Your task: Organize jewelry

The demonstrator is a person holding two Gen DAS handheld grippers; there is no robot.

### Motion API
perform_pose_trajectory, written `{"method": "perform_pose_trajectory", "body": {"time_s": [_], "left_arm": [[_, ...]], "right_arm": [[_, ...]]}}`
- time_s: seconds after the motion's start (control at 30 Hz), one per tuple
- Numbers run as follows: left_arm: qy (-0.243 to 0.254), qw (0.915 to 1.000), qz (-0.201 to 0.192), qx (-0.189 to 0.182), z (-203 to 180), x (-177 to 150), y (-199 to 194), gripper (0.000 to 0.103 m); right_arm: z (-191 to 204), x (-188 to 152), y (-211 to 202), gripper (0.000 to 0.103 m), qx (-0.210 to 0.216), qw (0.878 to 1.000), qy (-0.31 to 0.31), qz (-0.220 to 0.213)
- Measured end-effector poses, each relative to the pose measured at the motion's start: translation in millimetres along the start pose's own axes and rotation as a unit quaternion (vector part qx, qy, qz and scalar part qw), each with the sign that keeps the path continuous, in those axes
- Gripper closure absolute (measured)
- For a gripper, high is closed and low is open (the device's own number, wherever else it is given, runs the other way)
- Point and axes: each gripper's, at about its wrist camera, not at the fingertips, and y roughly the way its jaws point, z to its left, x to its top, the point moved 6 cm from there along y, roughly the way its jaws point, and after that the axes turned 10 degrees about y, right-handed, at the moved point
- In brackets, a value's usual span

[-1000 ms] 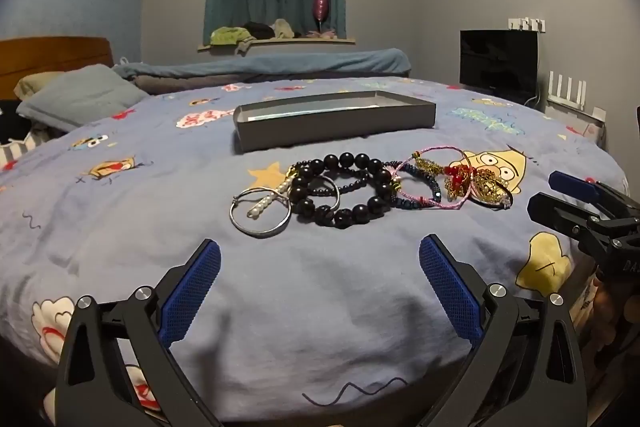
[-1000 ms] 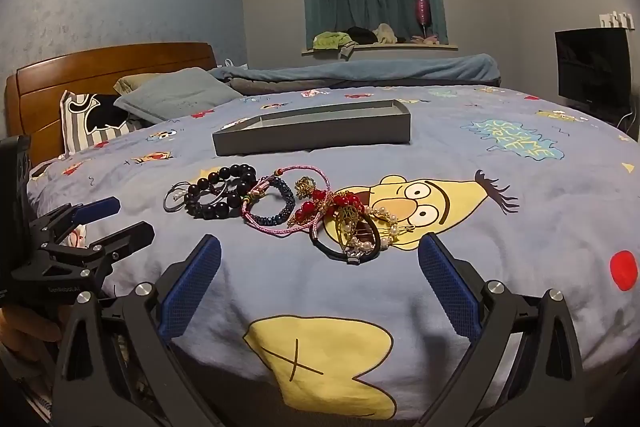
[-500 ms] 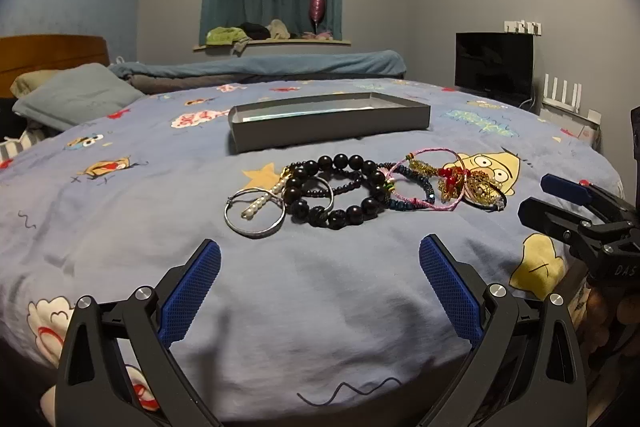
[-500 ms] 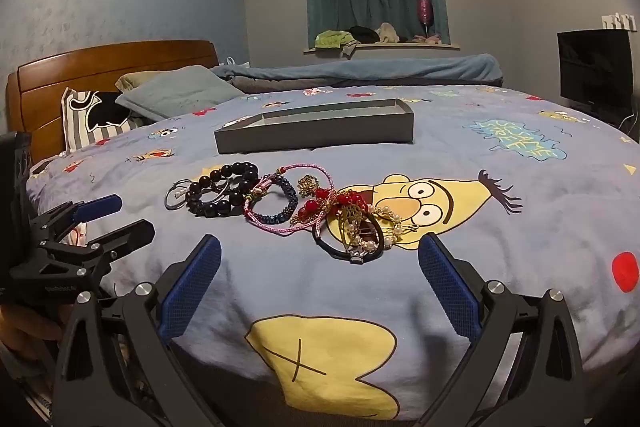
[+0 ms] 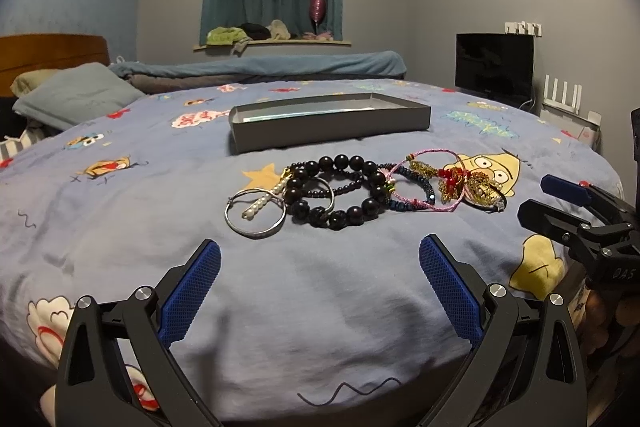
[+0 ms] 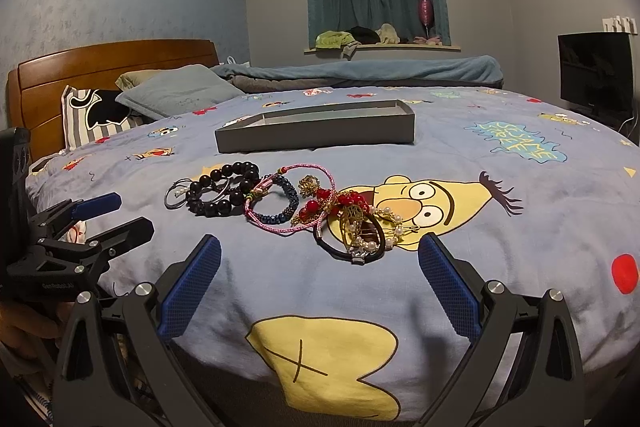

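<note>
A pile of jewelry lies on the blue cartoon bedspread: a silver bangle [image 5: 255, 213] with a pearl strand, a black bead bracelet [image 5: 336, 191] [image 6: 222, 193], a dark blue beaded bracelet [image 6: 276, 205], a pink cord [image 6: 304, 197], red and gold pieces [image 6: 344, 205] and a black band with pearls [image 6: 356, 247]. A shallow grey box [image 5: 329, 121] [image 6: 316, 131] lies open behind them. My left gripper [image 5: 319, 285] is open and empty, short of the bangle. My right gripper [image 6: 319, 285] is open and empty, short of the black band.
Each gripper shows in the other's view, the right one [image 5: 576, 211] and the left one [image 6: 96, 223], at the bed's near edge. Pillows [image 6: 176, 95] and a wooden headboard [image 6: 100, 75] are at far left. A folded blanket [image 5: 260, 67] lies behind. A black monitor [image 5: 494, 65] stands right.
Both grippers have crept slightly forward toward the jewelry; the pile looks a little closer. Nothing has been picked up or moved.
</note>
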Motion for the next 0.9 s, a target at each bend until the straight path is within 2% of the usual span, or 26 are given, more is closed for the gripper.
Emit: {"method": "perform_pose_trajectory", "body": {"time_s": [0.9], "left_arm": [[-0.003, 1.0, -0.004, -0.001, 0.7, -2.6, 2.5, 0.004]], "right_arm": [[-0.5, 2.2, -1.4, 0.005, 0.001, 1.0, 0.002, -0.002]]}}
